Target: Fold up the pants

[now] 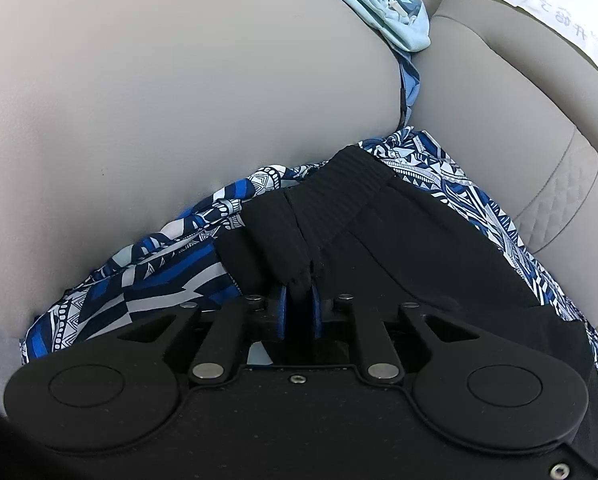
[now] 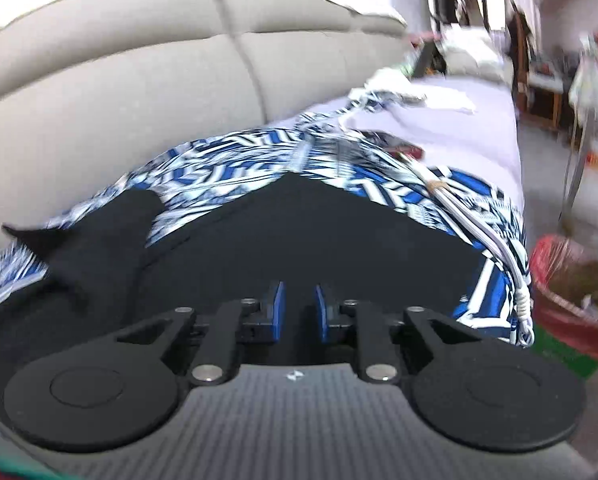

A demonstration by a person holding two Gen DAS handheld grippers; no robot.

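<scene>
Black cloth fills the middle of both views: the pants lie on a blue-and-white patterned sheet spread over a beige sofa. In the left wrist view the ribbed waistband sits at centre, toward the sofa back, and the rest of the garment runs down to the lower right of the frame, so the long axis seems to go from waistband at upper centre to legs at lower right; the leg ends are out of sight.

The left gripper has its jaws nearly together, pinching a bunched fold of black cloth just below the waistband. The right gripper hangs over a flat stretch of the pants with its jaws narrowly apart and nothing visibly between them; that view is blurred.

Judging progress: the garment looks partly laid out, perhaps doubled lengthwise, with a loose black flap sticking up at the left of the right wrist view. No tidy finished fold shows, so most folding seems still ahead.
</scene>
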